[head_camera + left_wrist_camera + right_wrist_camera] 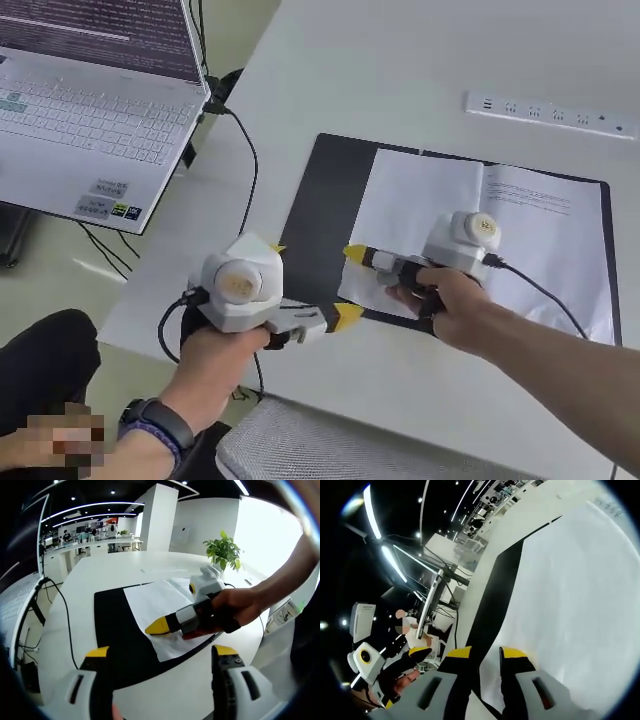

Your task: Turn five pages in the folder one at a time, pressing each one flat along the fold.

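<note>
A black folder lies open on the white table. Its left white page lies flat, and a printed page lies to the right. My right gripper is low over the left page's near left edge. Its yellow-tipped jaws are drawn close together, and I see nothing held between them. My left gripper hovers by the table's front edge, just short of the folder's near corner. It is open wide and empty.
An open laptop sits at the far left, with a black cable trailing off the table edge. A white power strip lies behind the folder. A grey mesh chair is below the front edge. A potted plant stands beyond.
</note>
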{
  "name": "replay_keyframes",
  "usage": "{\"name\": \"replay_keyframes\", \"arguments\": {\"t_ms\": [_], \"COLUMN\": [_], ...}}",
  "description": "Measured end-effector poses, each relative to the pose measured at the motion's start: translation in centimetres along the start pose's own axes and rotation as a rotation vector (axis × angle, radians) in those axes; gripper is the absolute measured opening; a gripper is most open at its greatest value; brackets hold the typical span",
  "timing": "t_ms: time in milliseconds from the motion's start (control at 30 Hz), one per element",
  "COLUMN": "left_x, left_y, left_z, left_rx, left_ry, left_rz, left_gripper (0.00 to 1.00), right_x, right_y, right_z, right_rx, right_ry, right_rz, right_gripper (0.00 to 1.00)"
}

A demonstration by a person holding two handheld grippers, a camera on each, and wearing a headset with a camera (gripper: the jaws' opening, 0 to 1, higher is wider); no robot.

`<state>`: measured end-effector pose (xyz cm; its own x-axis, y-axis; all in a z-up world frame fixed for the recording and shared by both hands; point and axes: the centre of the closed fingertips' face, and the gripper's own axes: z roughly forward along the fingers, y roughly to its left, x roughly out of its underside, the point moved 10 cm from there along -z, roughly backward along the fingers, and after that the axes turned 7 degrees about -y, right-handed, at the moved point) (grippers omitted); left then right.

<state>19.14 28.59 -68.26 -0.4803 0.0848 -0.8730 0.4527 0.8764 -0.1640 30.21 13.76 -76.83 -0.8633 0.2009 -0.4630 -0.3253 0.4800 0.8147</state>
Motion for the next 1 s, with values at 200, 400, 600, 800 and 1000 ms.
{"name": "replay_keyframes", "arguments": {"t_ms": [200,400,600,800,1000], "left_x": [-0.2,-0.5,-0.3,0.9,2.7], "left_y": [0.1,-0.3,-0.8,-0.7,-0.6], "left_z": [1.2,2.7,4.6,6.3,7.1], "left_rx": [0.026,0.076,0.115,0.122,0.118], "left_ry": [0.012,0.022,0.042,0.093,0.142], "left_rz": [0.005,0.011,0.03,0.06,0.072], "left_gripper": [0.6,0.4,0.23,0.08,0.0], "right_x": [-0.4,-2.0,-4.5,-5.9,-5.4], "right_y": [0.6,1.2,1.2,0.9,-0.3], "right_z": [-0.3,-1.3,-3.0,-5.4,-7.9], "right_rx": [-0.037,-0.106,-0.116,-0.092,-0.046], "right_ry": [0.012,-0.034,-0.114,-0.155,-0.188], "right_rz": [0.0,-0.009,-0.02,-0.034,-0.013], "right_gripper": [0.31,0.45,0.44,0.44,0.43]}}
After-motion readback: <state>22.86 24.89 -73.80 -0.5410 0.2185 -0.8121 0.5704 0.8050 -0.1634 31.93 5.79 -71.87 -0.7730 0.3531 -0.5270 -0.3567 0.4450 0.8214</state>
